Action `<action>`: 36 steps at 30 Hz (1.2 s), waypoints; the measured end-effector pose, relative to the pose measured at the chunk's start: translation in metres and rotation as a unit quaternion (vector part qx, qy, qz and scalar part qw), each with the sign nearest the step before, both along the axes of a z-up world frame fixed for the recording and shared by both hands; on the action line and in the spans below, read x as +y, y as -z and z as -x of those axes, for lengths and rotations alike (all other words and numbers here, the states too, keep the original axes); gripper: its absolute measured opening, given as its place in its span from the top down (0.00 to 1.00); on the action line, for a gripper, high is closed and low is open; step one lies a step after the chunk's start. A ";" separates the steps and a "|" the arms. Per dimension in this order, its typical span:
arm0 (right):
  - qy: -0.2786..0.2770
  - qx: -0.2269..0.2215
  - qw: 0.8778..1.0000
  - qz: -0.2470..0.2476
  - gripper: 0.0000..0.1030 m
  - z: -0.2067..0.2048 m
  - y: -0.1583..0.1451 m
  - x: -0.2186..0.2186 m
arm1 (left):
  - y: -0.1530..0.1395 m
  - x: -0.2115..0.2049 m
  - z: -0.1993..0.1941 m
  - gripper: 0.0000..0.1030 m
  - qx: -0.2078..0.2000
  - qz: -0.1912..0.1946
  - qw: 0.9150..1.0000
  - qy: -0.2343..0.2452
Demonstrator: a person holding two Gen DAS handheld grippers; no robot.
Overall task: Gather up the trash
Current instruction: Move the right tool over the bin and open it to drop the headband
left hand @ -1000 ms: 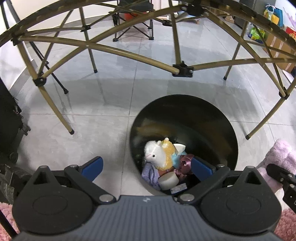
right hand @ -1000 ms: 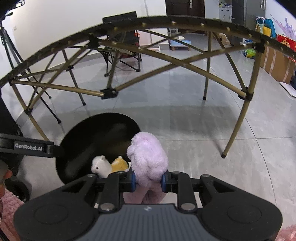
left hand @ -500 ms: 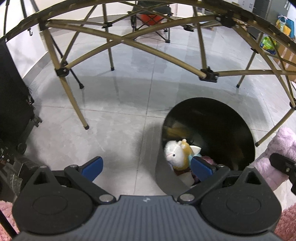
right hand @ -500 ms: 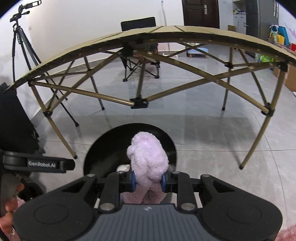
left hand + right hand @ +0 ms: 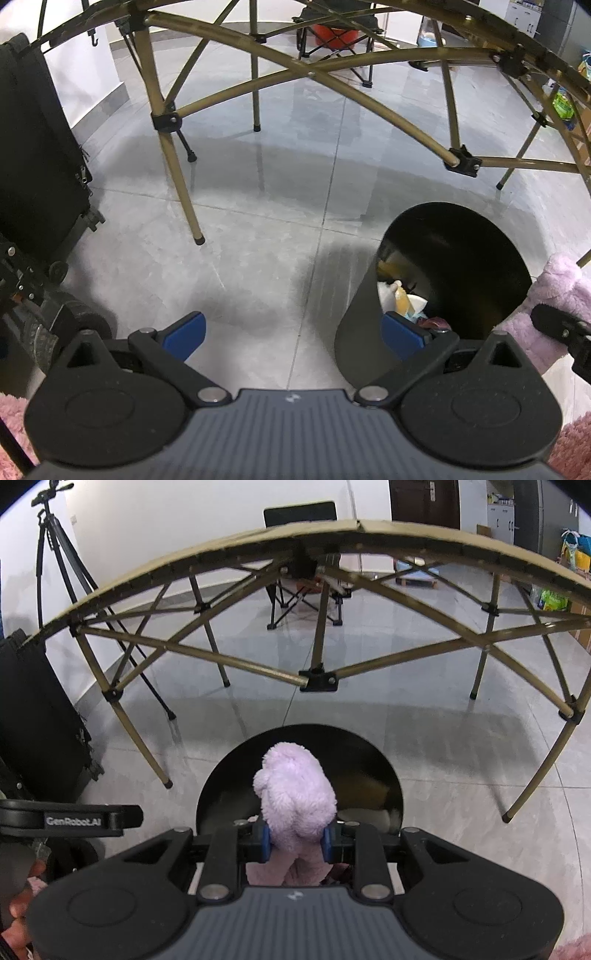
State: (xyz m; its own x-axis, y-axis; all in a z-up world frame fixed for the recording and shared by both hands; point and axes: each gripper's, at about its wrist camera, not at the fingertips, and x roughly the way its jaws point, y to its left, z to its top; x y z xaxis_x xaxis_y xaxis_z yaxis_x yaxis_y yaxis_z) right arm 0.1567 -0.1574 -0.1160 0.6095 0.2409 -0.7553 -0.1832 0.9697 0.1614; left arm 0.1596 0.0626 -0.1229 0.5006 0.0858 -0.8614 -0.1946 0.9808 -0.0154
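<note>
Over the bin (image 5: 295,746), your right tongs (image 5: 295,840) pinch the plush (image 5: 295,794); left tongs (image 5: 293,338), at nine o'clock, are spread.

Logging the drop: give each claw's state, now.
Left claw: open, empty.
Right claw: shut on the purple plush toy, over the black bin.

Both matte-black plastic grippers (image 5: 291,334) (image 5: 295,840) carry blue pads (image 5: 184,334), silver pivot screws, ribbed grey housing, with white "GenRobot.AI" lettering.
</note>
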 end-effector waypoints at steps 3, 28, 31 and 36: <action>0.000 0.012 1.000 0.005 0.77 -0.006 0.005 0.006 | 0.002 0.006 0.000 0.00 0.003 0.001 1.000 -0.007; -0.005 0.099 0.994 0.038 0.76 -0.069 0.063 0.038 | 0.021 0.032 -0.018 0.00 0.037 0.002 0.999 -0.038; -0.004 0.109 0.993 0.040 0.76 -0.073 0.071 0.038 | 0.026 0.031 -0.021 0.00 0.046 -0.002 0.998 -0.036; -0.003 0.125 0.991 0.041 0.75 -0.079 0.081 0.038 | 0.033 0.032 -0.024 0.00 0.056 -0.003 0.998 -0.037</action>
